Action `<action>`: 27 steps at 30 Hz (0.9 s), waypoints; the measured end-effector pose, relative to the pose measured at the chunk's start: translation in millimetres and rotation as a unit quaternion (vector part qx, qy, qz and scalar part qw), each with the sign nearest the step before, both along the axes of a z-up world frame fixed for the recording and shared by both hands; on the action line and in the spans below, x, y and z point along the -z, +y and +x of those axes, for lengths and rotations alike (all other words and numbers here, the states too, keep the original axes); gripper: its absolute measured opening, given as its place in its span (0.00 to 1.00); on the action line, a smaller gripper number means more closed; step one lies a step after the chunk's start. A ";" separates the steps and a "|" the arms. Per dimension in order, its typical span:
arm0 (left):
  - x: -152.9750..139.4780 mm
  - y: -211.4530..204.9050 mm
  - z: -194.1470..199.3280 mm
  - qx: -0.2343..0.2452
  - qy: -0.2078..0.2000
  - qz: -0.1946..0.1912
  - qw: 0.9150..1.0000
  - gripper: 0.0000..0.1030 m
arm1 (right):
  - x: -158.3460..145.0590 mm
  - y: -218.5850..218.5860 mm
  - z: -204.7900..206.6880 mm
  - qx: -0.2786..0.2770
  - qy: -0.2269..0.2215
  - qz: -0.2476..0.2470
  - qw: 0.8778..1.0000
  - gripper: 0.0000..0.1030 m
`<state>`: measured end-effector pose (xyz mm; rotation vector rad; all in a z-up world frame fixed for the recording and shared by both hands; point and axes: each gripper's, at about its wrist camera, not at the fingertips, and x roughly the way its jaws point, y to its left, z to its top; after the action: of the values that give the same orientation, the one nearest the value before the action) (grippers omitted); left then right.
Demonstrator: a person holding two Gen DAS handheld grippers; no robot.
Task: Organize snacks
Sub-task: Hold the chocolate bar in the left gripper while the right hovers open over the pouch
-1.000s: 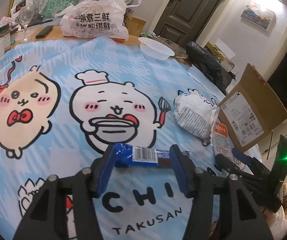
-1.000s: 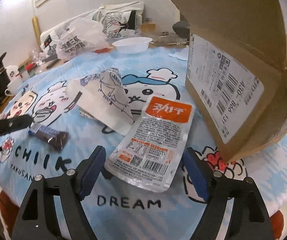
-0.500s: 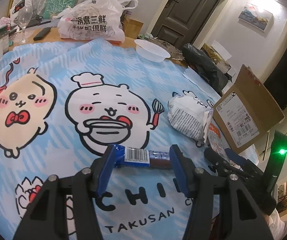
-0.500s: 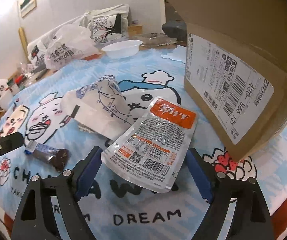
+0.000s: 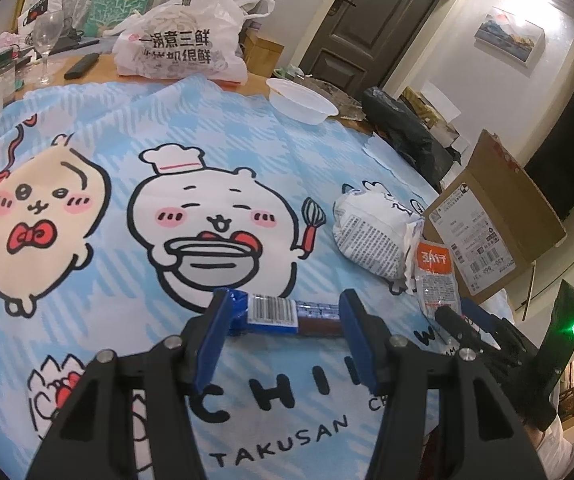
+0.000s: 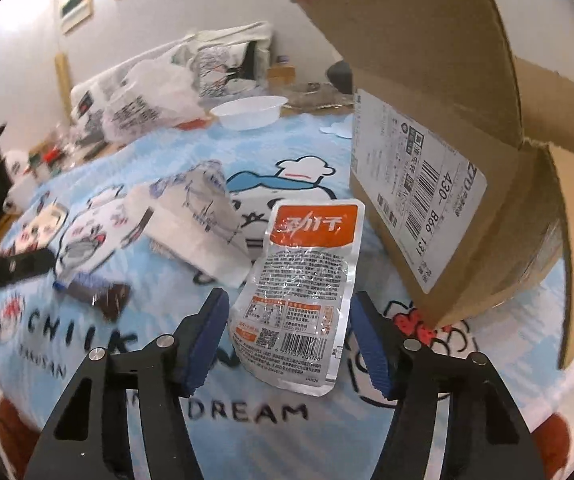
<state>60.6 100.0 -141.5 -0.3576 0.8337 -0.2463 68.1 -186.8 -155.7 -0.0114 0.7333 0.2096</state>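
A blue and brown snack bar [image 5: 287, 313] lies crosswise on the cartoon tablecloth, between the open fingers of my left gripper [image 5: 283, 320]; it also shows in the right wrist view [image 6: 95, 293]. A silver pouch with an orange top [image 6: 303, 280] lies flat between the open fingers of my right gripper [image 6: 289, 340], and it shows in the left wrist view [image 5: 433, 276]. A white printed snack bag [image 6: 195, 220] lies behind the pouch. An open cardboard box [image 6: 447, 184] stands just right of the pouch.
A white plastic bowl [image 5: 301, 96] and a white shopping bag [image 5: 183, 44] sit at the table's far side. A wine glass [image 5: 47, 36], a remote and a cup stand at the far left. A black bag [image 5: 407, 132] lies behind the box.
Both grippers have pulled back slightly and stay open. The right gripper has closed in on the pouch, which now lies straighter between its fingers. The bar stays between the left fingers.
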 end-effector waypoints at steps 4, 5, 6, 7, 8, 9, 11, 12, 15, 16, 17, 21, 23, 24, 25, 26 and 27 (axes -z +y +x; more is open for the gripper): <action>-0.6 -2.1 -0.1 0.004 -0.001 -0.001 1.000 0.50 | -0.9 -9.0 -8.6 -0.008 -0.002 -0.020 1.000 0.57; -0.8 -2.8 0.0 0.004 -0.001 -0.001 1.000 0.50 | -1.8 -13.3 -9.7 -0.015 0.004 -0.014 1.000 0.57; -0.8 -2.9 0.0 0.005 -0.002 -0.001 1.000 0.50 | -2.0 -16.1 -10.2 -0.022 0.009 -0.010 1.000 0.58; -0.9 -2.9 -0.2 0.006 -0.002 -0.001 1.000 0.50 | -2.2 -19.4 -10.9 -0.037 0.016 -0.002 0.999 0.61; -1.0 -3.0 -0.1 0.006 -0.002 -0.001 1.000 0.50 | -1.3 -21.0 -11.6 -0.053 0.023 0.003 0.998 0.64; -1.1 -2.9 0.0 0.007 -0.002 -0.001 1.000 0.50 | 0.4 -23.1 -11.7 -0.064 0.032 0.002 0.997 0.66; -1.3 -1.7 0.0 0.007 -0.003 -0.002 1.000 0.50 | 2.0 -29.1 -13.3 -0.065 0.043 -0.001 0.997 0.68; -1.3 -1.2 0.1 0.006 -0.003 -0.003 1.000 0.50 | 2.0 -32.7 -15.8 -0.059 0.045 0.000 0.997 0.71; -0.9 1.0 1.4 0.003 -0.003 -0.005 1.000 0.50 | -1.7 -42.2 -23.3 -0.051 0.039 0.029 0.998 0.83; -0.7 1.2 1.4 0.003 -0.003 -0.005 1.000 0.50 | -2.9 -44.2 -25.1 -0.043 0.033 0.035 0.998 0.83; -0.5 1.4 1.3 0.004 -0.003 -0.006 1.000 0.50 | -3.5 -44.6 -25.4 -0.037 0.030 0.037 0.998 0.83; 0.8 1.0 0.2 0.007 -0.001 -0.006 1.000 0.50 | -1.9 -36.2 -17.0 -0.027 0.023 0.031 0.999 0.83; 1.9 -0.3 -1.3 0.008 0.002 -0.006 1.000 0.50 | 5.0 -29.7 -8.9 -0.017 0.025 0.006 1.000 0.83; 2.7 -1.0 -2.0 0.008 0.005 -0.005 1.000 0.50 | 7.7 -28.0 -5.6 -0.013 0.030 0.002 0.999 0.85; 4.4 -2.0 -2.7 0.008 0.009 -0.007 1.000 0.50 | 8.0 -26.5 -6.2 -0.014 0.024 0.001 1.000 0.84; 6.7 -3.3 -3.5 0.009 0.013 -0.009 1.000 0.50 | 8.0 -23.8 -7.1 -0.019 0.021 -0.004 1.000 0.83; 8.7 -5.3 -3.8 0.010 0.017 -0.012 1.000 0.50 | 9.3 -20.0 -7.3 -0.024 0.020 -0.017 0.999 0.81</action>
<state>56.8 94.7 -150.2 -0.3762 0.8683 -0.2693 60.8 -206.8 -165.0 -0.0570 0.7769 0.2433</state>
